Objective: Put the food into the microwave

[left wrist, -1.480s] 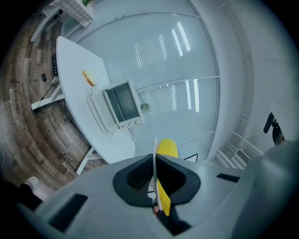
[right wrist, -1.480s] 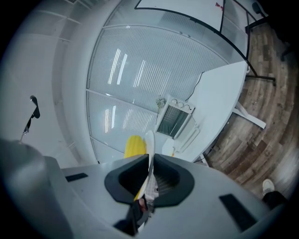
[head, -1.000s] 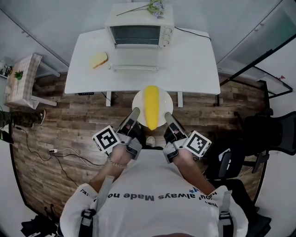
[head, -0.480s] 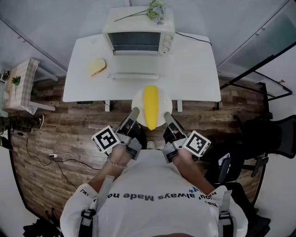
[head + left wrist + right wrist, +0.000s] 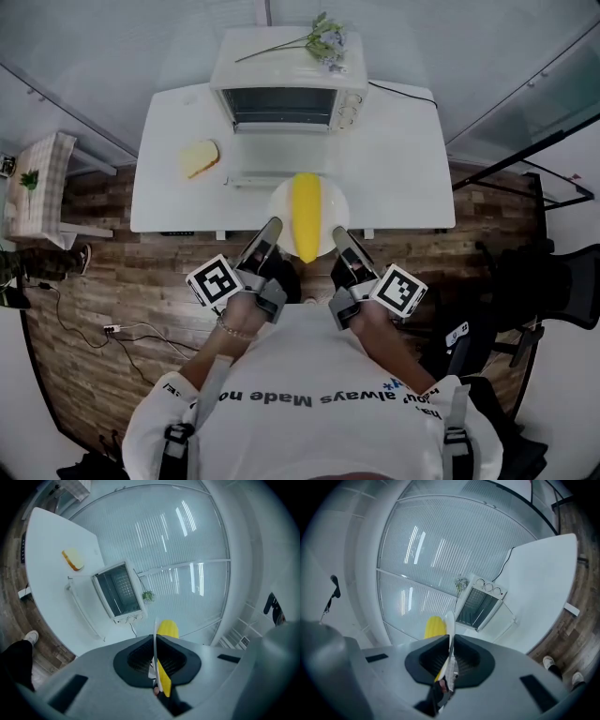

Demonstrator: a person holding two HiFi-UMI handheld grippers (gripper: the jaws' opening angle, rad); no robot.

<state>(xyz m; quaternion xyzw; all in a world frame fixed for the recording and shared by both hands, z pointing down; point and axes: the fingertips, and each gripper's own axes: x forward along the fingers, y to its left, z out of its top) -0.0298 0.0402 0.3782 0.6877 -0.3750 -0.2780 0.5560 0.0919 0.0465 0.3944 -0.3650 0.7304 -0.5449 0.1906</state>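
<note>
Head view shows the left gripper [image 5: 272, 226] and the right gripper [image 5: 337, 232] each clamped on the rim of the plate [image 5: 278, 201] — the yellow food [image 5: 306, 214] lies loose on it, over the near edge of the table [image 5: 403, 159], before the open microwave [image 5: 286, 92] — so any tilt could roll it off.

Yellow food [image 5: 306, 216], white plate [image 5: 279, 212]
</note>
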